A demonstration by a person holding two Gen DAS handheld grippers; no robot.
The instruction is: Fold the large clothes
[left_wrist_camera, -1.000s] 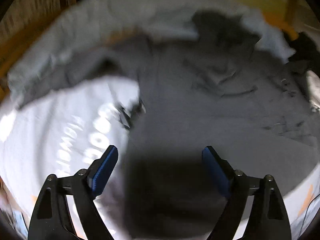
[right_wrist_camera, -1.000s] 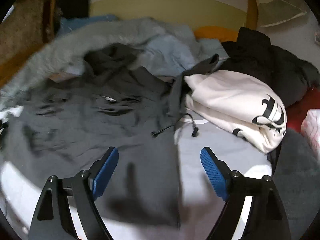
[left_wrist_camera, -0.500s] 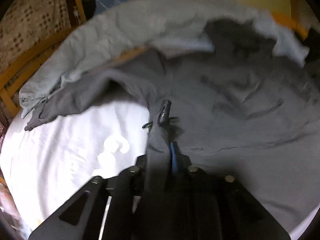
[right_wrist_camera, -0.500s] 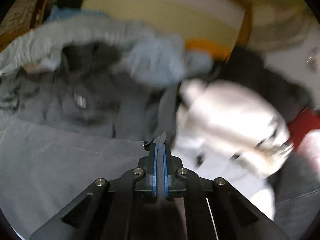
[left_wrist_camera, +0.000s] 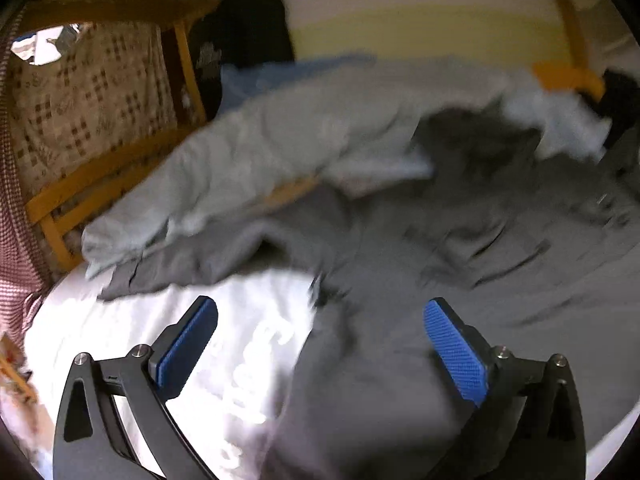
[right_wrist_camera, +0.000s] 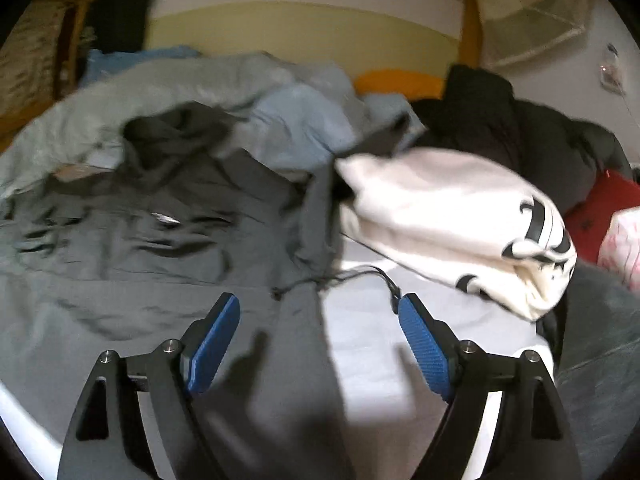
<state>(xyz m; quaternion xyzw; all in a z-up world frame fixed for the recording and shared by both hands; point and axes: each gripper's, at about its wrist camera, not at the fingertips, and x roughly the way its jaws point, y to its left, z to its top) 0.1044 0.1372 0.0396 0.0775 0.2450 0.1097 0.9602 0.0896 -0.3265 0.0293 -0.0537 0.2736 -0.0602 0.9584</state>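
Dark grey hoodie (left_wrist_camera: 460, 280): spread on bed (left_wrist_camera: 132, 332), hood far, hem near; left gripper (left_wrist_camera: 320, 332) over its left edge, right gripper (right_wrist_camera: 318, 332) over its right edge; both sets of fingers opening, nothing between them.

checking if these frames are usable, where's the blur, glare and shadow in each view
Left wrist view: the dark grey garment and light grey garment are motion-smeared, the white sheet glares, and only the left hand-held gripper is sharp. Right wrist view: milder blur, and the right hand-held gripper casts finger shadows on fabric below; fisheye bends both edges.
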